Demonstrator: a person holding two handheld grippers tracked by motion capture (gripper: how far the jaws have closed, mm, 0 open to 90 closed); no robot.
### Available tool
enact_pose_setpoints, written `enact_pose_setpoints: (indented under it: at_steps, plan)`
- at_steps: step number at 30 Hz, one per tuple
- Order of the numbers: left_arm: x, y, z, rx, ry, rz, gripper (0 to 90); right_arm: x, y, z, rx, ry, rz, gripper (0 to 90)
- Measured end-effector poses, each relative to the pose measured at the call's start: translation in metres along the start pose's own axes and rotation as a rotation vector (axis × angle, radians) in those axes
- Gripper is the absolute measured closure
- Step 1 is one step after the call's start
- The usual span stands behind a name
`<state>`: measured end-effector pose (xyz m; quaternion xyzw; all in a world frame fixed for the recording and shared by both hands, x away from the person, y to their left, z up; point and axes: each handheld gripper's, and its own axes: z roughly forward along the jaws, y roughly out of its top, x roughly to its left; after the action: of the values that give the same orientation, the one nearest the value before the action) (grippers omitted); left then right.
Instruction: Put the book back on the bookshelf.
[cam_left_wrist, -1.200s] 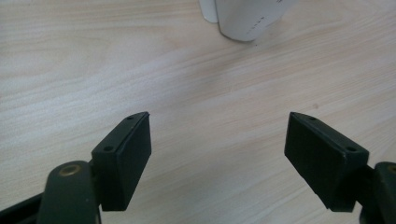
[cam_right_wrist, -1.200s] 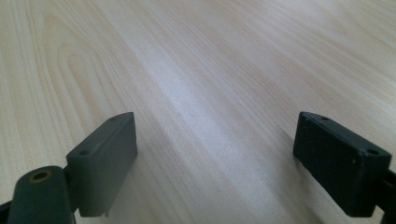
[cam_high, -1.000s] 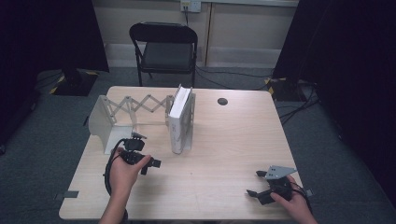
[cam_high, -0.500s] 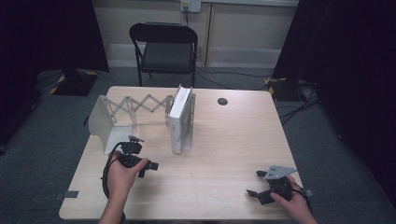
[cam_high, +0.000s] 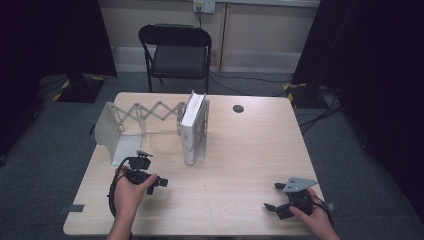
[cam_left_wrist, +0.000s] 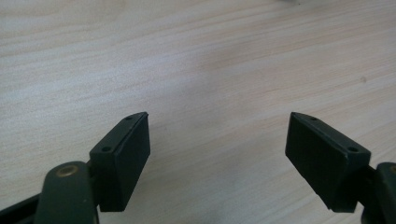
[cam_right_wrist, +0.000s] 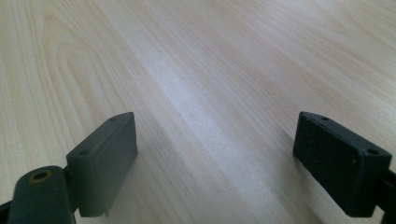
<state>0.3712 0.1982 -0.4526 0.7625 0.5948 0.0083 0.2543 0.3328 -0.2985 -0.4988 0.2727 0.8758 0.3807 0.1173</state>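
A white book (cam_high: 192, 129) stands upright near the middle of the wooden table (cam_high: 240, 150), at the right end of an extending book rack. The rack has a scissor lattice (cam_high: 155, 110) and a white end plate (cam_high: 107, 131) at its left. My left gripper (cam_high: 154, 173) is held low over the table in front of the rack, left of the book and apart from it. In the left gripper view its jaws (cam_left_wrist: 217, 154) are open over bare wood. My right gripper (cam_high: 273, 196) rests near the front right corner, and its jaws (cam_right_wrist: 217, 158) are open with nothing between them.
A small black round disc (cam_high: 238, 108) lies on the table's far side, right of the book. A black folding chair (cam_high: 177, 50) stands behind the table. Cables run over the grey carpet at the back right.
My left gripper has drifted slightly toward the table's near edge. The right gripper, the book and the rack have not moved.
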Motion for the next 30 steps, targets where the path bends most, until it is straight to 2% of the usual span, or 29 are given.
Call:
enact_pose_setpoints:
  at_steps: [19, 30]
  plan:
    - [0.004, -0.007, 0.001, 0.005, 0.005, -0.009, 21.4, 0.000, 0.000, 0.000, 0.000, 0.000, 0.000, 13.1]
    - [0.003, -0.011, 0.002, -0.001, -0.003, 0.008, 20.7, 0.000, 0.001, 0.001, 0.000, 0.004, 0.001, 12.9]
